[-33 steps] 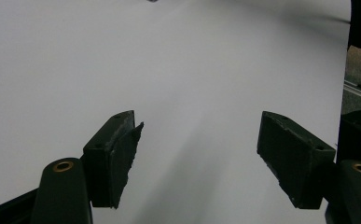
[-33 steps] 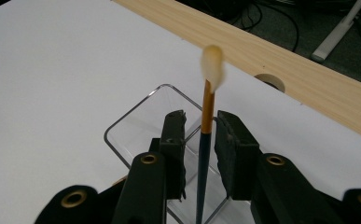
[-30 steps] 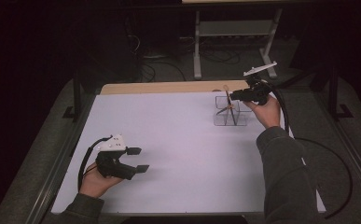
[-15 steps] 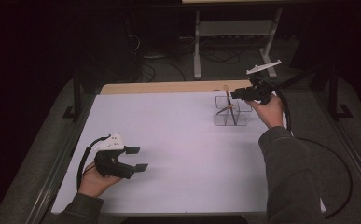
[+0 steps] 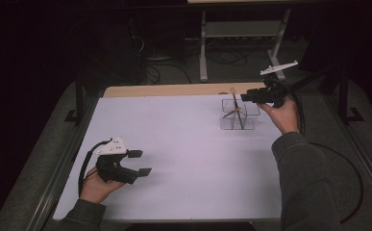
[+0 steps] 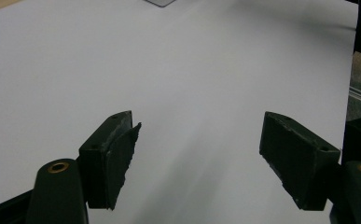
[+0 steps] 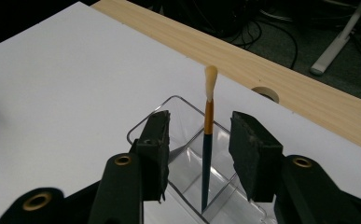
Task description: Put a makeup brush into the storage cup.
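1. The brush (image 7: 207, 154) stands nearly upright in the clear box (image 7: 178, 109) at the far right of the surface (image 5: 183, 144), bristles up, handle tip on the box floor.
2. The right claw (image 7: 201, 154) has just been opening; its jaws now flank the brush without touching it.
3. To finish the release well, I judge it best to spread wider, then lift straight back so no pad clips the brush or tips the box.
4. The left claw (image 6: 197, 154) rests spread, pinching nothing, near the front left.
5. No brand, label or writing is readable.
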A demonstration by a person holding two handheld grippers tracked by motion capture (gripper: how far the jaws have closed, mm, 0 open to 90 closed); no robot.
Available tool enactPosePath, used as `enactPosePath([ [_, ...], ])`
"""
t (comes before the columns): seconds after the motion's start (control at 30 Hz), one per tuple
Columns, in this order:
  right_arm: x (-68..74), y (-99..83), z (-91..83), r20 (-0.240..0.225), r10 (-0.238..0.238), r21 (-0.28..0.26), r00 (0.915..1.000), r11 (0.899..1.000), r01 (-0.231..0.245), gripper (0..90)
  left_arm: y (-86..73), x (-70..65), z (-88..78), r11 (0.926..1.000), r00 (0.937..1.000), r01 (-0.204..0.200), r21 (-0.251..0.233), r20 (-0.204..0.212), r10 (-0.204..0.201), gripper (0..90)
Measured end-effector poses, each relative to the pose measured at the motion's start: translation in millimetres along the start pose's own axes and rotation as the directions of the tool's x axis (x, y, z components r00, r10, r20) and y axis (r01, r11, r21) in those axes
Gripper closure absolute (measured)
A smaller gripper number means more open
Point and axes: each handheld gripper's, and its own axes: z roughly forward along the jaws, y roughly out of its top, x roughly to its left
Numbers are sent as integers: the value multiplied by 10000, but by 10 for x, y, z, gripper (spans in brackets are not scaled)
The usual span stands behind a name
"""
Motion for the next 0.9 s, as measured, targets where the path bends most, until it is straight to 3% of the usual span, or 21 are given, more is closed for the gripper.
enactPosePath([
  [0.9, 135, -24, -145, -321, -123, -195, 9994, 9997, 117, 442, -18, -2, -34, 9999, 9992, 132, -73, -378, -135, 192],
])
